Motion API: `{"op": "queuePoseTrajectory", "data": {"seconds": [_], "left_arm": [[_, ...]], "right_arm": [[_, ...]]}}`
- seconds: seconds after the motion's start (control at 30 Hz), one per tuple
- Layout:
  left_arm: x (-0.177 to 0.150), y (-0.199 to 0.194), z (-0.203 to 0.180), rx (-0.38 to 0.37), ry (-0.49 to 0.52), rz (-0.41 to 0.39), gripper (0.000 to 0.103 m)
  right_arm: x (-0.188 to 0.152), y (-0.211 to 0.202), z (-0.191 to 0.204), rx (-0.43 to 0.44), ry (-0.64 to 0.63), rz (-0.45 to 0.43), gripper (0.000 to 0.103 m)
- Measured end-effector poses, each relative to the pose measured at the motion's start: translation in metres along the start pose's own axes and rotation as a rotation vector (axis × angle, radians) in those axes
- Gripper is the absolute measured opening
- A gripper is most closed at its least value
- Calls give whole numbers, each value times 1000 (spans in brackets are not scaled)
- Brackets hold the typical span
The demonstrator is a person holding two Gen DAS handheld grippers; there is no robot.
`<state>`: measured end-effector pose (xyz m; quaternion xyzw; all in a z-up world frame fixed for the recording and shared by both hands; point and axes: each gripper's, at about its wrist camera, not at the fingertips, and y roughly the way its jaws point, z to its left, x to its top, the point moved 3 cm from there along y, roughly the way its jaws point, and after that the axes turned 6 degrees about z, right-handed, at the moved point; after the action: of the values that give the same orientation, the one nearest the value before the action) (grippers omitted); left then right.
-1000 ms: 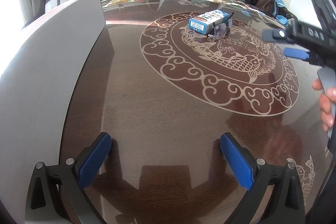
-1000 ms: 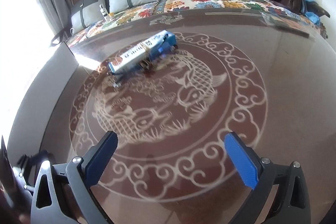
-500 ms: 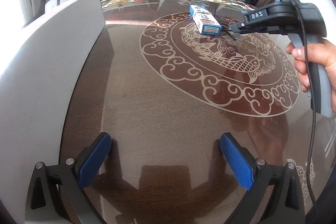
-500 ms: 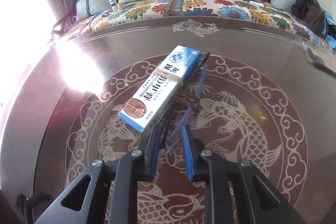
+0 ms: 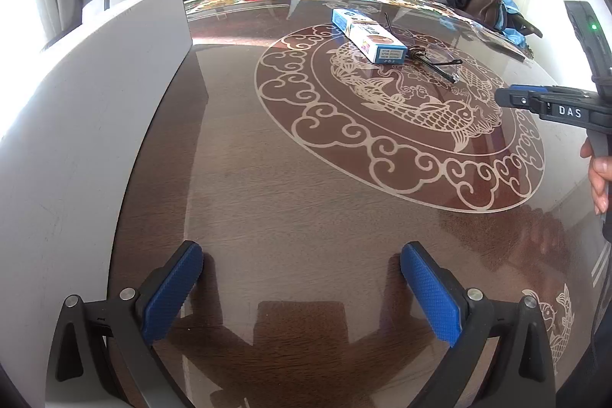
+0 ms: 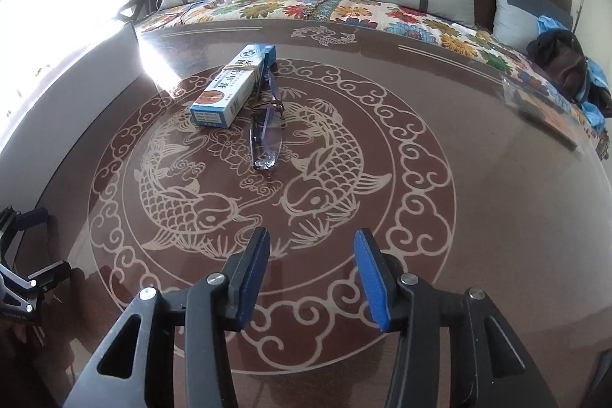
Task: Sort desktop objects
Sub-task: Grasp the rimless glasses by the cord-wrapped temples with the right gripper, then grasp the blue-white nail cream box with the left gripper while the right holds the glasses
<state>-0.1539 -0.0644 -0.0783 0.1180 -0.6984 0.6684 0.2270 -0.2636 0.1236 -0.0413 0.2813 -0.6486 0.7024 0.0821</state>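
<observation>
Box (image 6: 230, 90) shut, contents unseen, glasses (image 6: 266, 132) beside it, on table (image 6: 478, 178)

Right gripper (image 5: 505, 99): cut off by the left wrist view's right edge, its fingertips seen side-on, gap unreadable there; holding hand (image 5: 598, 178) only partly in frame. Glasses (image 6: 264, 136): far temple tip hidden behind the box (image 6: 229, 86), whose print is too small to read. Left gripper (image 6: 23, 255): mostly cropped at the right wrist view's left edge.

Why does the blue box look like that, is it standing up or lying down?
Lying down. The blue box rests flat on its long side on the table, printed face up, beside the glasses.
</observation>
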Motion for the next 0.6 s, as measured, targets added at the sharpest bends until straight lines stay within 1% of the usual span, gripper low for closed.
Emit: {"op": "queuePoseTrajectory", "data": {"seconds": [0.1, 0.17, 0.23, 0.33, 0.37, 0.4, 0.5, 0.6], "left_arm": [[0, 0, 0, 1, 0, 0, 103], [0, 0, 0, 0, 0, 0, 103], [-1, 0, 0, 0, 0, 0, 103], [-1, 0, 0, 0, 0, 0, 103], [-1, 0, 0, 0, 0, 0, 103], [-1, 0, 0, 0, 0, 0, 103], [-1, 0, 0, 0, 0, 0, 103], [-1, -1, 0, 0, -1, 0, 103]], "right_arm": [[26, 26, 21, 22, -41, 23, 47], [42, 48, 35, 12, -75, 42, 47], [60, 60, 42, 1, -77, 18, 47], [81, 75, 41, 5, -37, 1, 46], [85, 77, 39, 1, -35, -7, 36], [87, 78, 37, -3, -36, -13, 26], [77, 72, 30, -9, -58, -27, 25], [47, 54, 14, -47, -86, -37, 26]]}}
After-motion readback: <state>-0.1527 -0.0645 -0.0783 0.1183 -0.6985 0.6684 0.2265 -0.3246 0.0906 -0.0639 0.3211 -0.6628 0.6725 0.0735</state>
